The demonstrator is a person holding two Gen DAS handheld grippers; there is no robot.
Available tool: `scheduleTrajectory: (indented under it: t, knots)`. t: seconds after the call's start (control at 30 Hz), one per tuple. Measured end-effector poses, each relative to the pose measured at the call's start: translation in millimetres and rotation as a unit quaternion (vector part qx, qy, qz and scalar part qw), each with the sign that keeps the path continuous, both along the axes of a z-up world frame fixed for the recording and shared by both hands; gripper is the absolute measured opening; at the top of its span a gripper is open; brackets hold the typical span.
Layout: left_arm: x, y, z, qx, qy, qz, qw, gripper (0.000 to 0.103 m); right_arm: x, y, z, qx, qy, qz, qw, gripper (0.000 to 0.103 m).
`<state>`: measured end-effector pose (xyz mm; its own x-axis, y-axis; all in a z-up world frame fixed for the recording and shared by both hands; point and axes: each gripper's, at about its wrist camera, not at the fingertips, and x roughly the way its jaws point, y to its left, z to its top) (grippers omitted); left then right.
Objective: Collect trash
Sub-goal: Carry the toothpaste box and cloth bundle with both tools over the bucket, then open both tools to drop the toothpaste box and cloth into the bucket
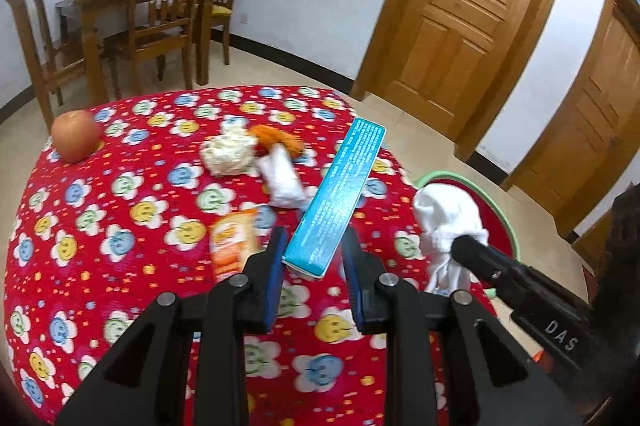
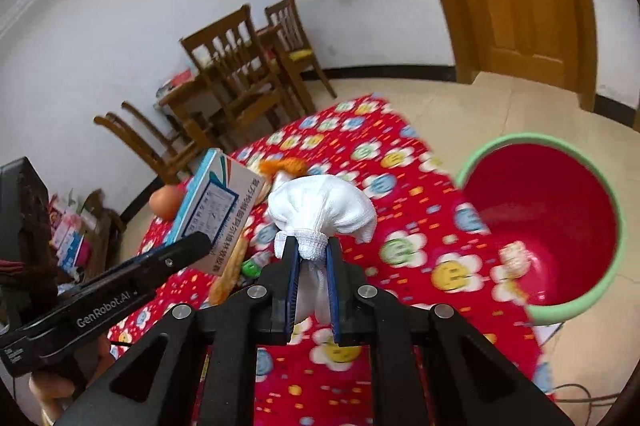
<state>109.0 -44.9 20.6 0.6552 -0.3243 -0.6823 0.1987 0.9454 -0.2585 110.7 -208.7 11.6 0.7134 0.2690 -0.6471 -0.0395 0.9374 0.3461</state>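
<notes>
Blue box [image 1: 340,194] in left tool [image 1: 314,254]; one apple [image 1: 75,140].

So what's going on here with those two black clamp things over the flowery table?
A person is clearing trash off a table with a red flowered cloth, using a handheld gripper in each hand. The left gripper is shut on a blue box, lifted off the cloth. The right gripper is shut on a white cloth bundle. A red bin with a green rim stands beside the table. An apple, crumpled paper and wrappers still lie on the cloth.
</notes>
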Motion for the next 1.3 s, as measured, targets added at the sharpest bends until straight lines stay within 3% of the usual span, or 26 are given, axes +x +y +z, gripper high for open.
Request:
scheduleTrajectory:
  t: [0.57,0.97,1.3]
  knots:
    - [15.8,-115.7,-0.5,0.018,0.006,-0.103,0.9945,0.027,-21.4,-99.1,4.7,-0.004,-0.008,-0.116,0.993,0.013]
    - [26.3,-184.1,-23.5,0.034,0.023,-0.16,0.9862,0.027,-26.7,-154.8,-25.6,-0.017,0.019,-0.19,0.981,0.016]
    - [37.0,-208.6,-42.3,0.048,0.032,-0.164,0.9847,0.027,-22.9,-177.5,-46.6,-0.006,0.045,-0.211,0.976,0.021]
